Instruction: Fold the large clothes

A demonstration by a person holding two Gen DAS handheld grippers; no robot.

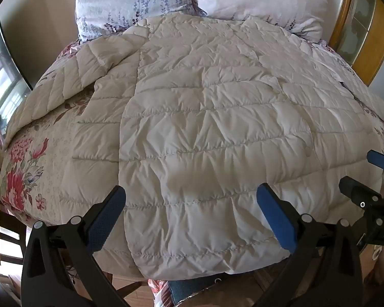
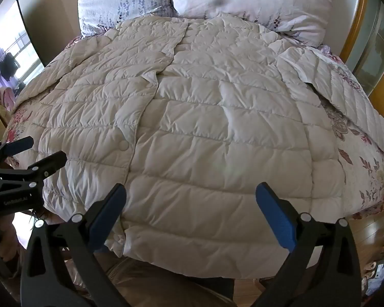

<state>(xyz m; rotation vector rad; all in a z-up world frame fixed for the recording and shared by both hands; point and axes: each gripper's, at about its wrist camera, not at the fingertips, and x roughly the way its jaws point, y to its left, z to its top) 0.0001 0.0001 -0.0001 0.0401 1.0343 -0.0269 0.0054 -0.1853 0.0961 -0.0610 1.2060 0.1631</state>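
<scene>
A large cream quilted down jacket [image 1: 204,117] lies spread flat on a bed, front up, hem toward me, collar at the pillows. It fills the right wrist view too [image 2: 204,128], with its snap placket running down the middle. One sleeve [image 1: 64,87] lies out to the left, the other [image 2: 345,89] to the right. My left gripper [image 1: 192,202] is open and empty, hovering over the hem's left part. My right gripper [image 2: 192,199] is open and empty over the hem's right part; it also shows in the left wrist view [image 1: 363,171]. The left gripper shows at the left of the right wrist view [image 2: 43,151].
The bed has a floral cover [image 1: 25,168] and two floral pillows [image 1: 130,2] at the head. A wooden cabinet [image 1: 366,33] stands at the right and a mirror [image 2: 10,56] at the left. Wood floor [image 2: 371,225] lies below the bed's near edge.
</scene>
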